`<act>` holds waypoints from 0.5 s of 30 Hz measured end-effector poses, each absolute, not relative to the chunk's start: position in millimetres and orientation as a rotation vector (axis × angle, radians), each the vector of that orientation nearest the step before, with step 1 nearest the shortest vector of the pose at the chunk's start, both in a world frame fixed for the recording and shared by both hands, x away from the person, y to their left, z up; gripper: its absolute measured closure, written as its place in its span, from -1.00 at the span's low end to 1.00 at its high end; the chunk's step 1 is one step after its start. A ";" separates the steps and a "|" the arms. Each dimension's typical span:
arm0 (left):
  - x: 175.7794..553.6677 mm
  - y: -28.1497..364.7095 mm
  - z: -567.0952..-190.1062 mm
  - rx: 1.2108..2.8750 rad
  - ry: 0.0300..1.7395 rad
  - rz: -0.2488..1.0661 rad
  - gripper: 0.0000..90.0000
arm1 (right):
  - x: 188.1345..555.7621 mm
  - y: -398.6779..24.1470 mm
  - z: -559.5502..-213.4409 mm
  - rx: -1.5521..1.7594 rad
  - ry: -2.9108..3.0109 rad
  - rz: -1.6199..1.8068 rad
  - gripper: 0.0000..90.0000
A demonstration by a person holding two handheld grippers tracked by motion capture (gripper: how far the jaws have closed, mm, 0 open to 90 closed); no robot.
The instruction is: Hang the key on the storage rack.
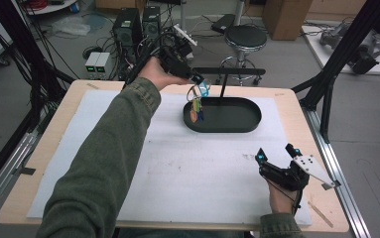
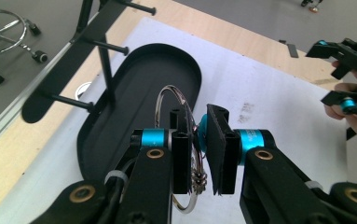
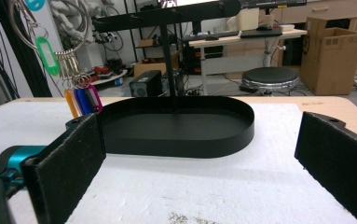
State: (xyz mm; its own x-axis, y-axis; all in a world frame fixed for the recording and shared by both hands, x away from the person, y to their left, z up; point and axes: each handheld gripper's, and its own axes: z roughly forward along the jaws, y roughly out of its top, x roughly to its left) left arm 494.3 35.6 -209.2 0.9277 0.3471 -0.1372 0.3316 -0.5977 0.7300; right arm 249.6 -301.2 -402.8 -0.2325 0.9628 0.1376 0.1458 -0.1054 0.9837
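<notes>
The key ring [image 1: 196, 94] hangs at upper centre of the high view, clamped in the left gripper [image 1: 197, 79] above the left end of the black oval tray [image 1: 237, 125]. The left gripper view shows its wire loop [image 2: 176, 100] pinched between the jaws. In the right gripper view's upper left, coloured tags [image 3: 84, 100] dangle from it. The right gripper [image 1: 277, 154] sits lower right on the white tabletop [image 1: 177, 168], jaws wide apart, holding nothing.
</notes>
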 end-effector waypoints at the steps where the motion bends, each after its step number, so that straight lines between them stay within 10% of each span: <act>1: 495.3 36.1 -209.0 2.255 0.479 0.026 0.79 | 250.0 -301.5 -402.9 1.269 1.431 1.418 -0.99; 15: 515.2 40.2 -211.9 2.197 0.503 0.048 0.79 | 249.8 -303.6 -403.2 1.277 1.423 1.419 -0.99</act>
State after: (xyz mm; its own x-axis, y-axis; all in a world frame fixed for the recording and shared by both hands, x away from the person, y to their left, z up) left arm 515.2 40.2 -211.9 0.9181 0.3712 -0.1388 0.3379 -0.5502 0.7636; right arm 249.8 -303.6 -403.2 -0.2288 0.9635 0.1394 0.1422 -0.1086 0.9839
